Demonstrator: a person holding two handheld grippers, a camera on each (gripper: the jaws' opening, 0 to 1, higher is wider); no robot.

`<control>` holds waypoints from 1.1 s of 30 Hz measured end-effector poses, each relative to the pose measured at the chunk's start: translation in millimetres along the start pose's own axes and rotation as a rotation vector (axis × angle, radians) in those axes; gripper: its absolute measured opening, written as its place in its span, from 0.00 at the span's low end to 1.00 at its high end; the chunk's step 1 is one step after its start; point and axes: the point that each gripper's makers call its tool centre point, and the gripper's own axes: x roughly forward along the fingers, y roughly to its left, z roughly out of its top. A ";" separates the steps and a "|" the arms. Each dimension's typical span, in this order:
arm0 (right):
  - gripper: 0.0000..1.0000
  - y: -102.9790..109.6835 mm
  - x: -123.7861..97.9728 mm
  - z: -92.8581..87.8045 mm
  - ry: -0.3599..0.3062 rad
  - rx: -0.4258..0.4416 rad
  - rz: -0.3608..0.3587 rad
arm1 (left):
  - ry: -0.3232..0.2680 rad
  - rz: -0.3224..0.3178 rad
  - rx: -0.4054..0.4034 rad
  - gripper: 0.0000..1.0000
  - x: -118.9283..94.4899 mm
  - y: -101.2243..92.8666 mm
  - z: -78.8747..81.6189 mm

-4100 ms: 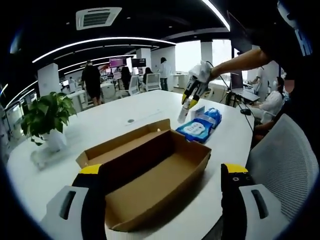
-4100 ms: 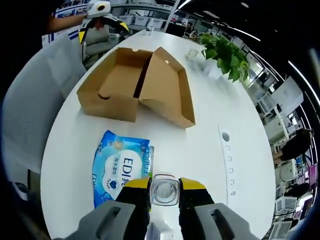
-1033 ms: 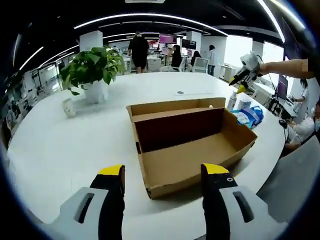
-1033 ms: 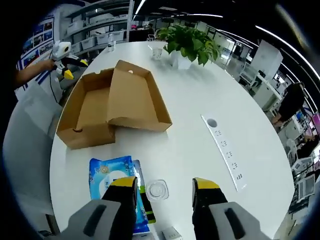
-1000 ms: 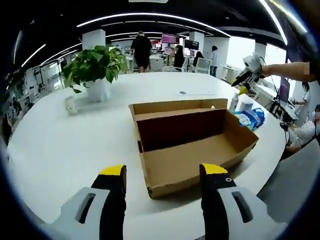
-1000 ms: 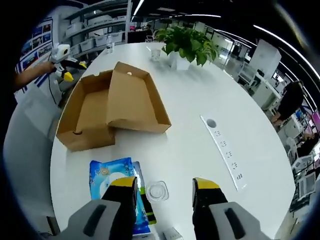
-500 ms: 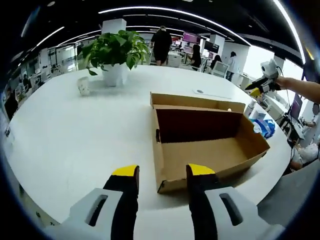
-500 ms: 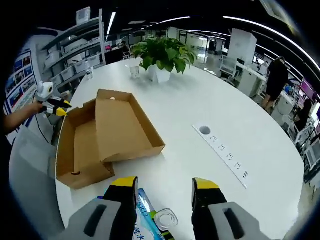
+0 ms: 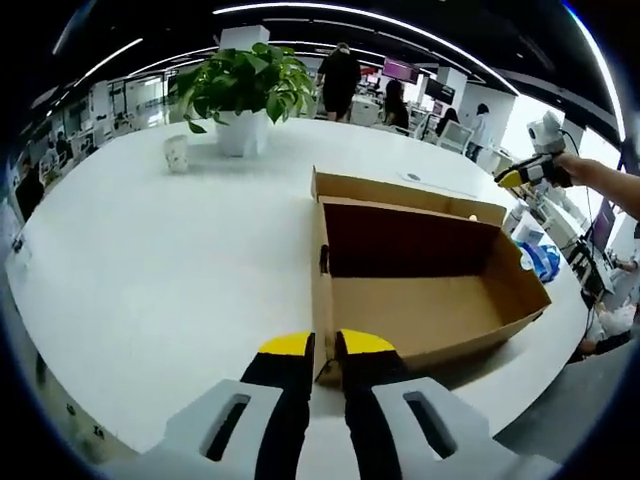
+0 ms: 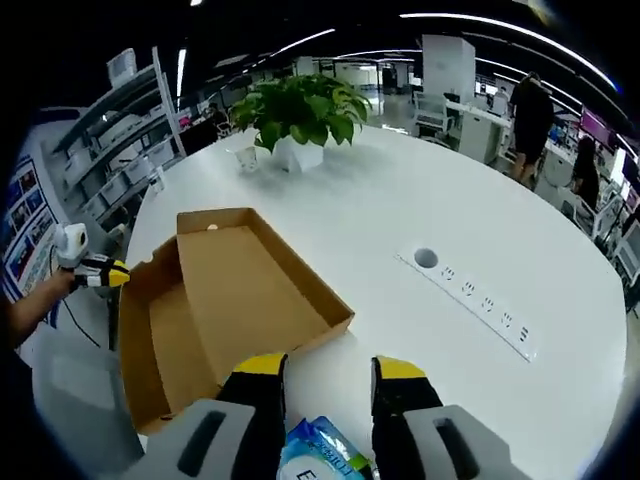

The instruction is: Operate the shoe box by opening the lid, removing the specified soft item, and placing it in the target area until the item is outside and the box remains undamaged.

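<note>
The cardboard shoe box lies open and empty on the white table, lid folded back. The blue wet-wipes pack sits outside it, just under the right gripper, whose jaws stand apart, holding nothing. The left gripper, nearly closed and empty, hovers at the box's near corner; removal looks finished, only checking remains

One shoe box (open); one potted plant; one wipes pack; one cup
</note>
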 end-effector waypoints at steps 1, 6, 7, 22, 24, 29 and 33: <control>0.28 0.8 2.6 -0.3 0.003 0.014 -0.003 | 0.002 -0.002 -0.004 0.06 0.7 -1.0 -0.9; 0.25 6.0 17.1 -5.4 0.022 0.102 -0.015 | -0.002 0.006 0.001 0.04 1.4 -2.5 -2.2; 0.24 5.2 18.7 -5.6 0.023 0.110 -0.017 | -0.002 0.008 -0.003 0.04 1.3 -2.5 -2.2; 0.18 -0.9 56.3 -9.7 0.019 0.379 -0.051 | -0.023 0.056 0.052 0.02 -0.3 -4.3 -2.1; 0.15 0.6 62.1 -11.4 0.014 0.393 -0.054 | -0.021 0.057 0.052 0.02 -0.4 -4.6 -2.1; 0.10 2.2 70.7 -10.9 0.000 0.455 -0.060 | -0.017 0.057 0.056 0.02 -0.7 -4.7 -2.2; 0.09 0.3 78.9 -16.0 0.026 0.486 -0.079 | -0.023 0.059 0.053 0.02 -1.5 -4.4 -2.6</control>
